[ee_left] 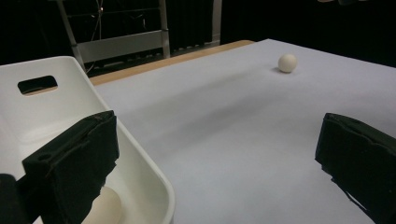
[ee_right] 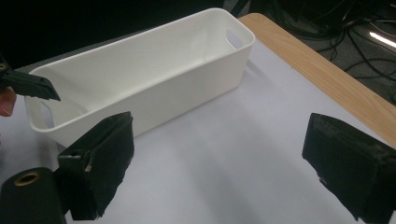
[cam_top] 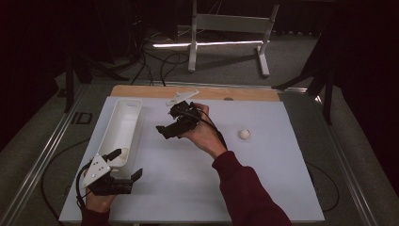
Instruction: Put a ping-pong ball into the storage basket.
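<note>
While the white rectangular table [cam_top: 197, 188] carries everything, I keep the long white plastic bin [cam_top: 123, 127] steady at its left side. One small white ball [ee_left: 105, 210] lies inside the bin's near end; another white ball [cam_top: 244, 134] sits well apart at right. Both the left gripper [cam_top: 126, 165] and right gripper [cam_top: 162, 131] have fingers spread, holding nothing. I judge the right should turn toward the loose ball.
</note>
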